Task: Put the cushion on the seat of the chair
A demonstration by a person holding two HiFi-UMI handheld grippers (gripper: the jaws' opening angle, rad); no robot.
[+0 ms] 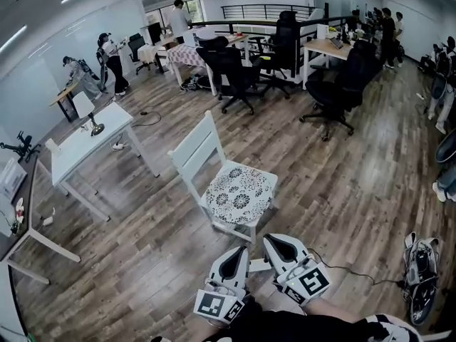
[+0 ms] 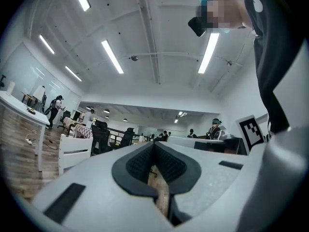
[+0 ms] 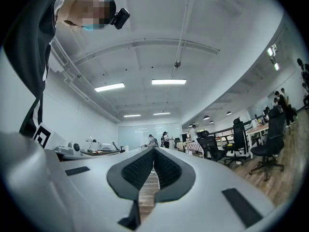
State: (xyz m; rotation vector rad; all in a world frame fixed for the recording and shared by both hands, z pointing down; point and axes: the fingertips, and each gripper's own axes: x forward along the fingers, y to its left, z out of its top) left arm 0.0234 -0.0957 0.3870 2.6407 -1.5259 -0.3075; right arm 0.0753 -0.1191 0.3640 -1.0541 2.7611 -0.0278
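Lying flat on the seat of the white wooden chair point(image 1: 194, 150), the black-and-white flower-patterned cushion point(image 1: 239, 194) covers nearly the whole seat, its corners close to the seat's edges. The chair stands on the wood-plank floor point(image 1: 342, 191) at mid-room, its slatted back toward the upper left. The left gripper point(image 1: 240, 252) and the right gripper point(image 1: 273, 241) are low in the head view, just beside each other, both pointing toward the chair's front edge but apart from it and not touching the cushion. In the left gripper view, the left gripper point(image 2: 154, 151) has its ridged dark pads meeting at the tip, with only a thin slit of floor showing lower down; nothing is held. In the right gripper view, the right gripper point(image 3: 154, 154) is likewise drawn narrow, pads together at the tip, empty. Both of these views tilt up to the ceiling lights. A white table point(image 1: 75, 152) with a small desk lamp point(image 1: 93, 125) stands to the chair's left. Black office chairs point(image 1: 231, 73) are grouped farther back by the desks. A backpack point(image 1: 420, 273) lies on the floor at lower right.
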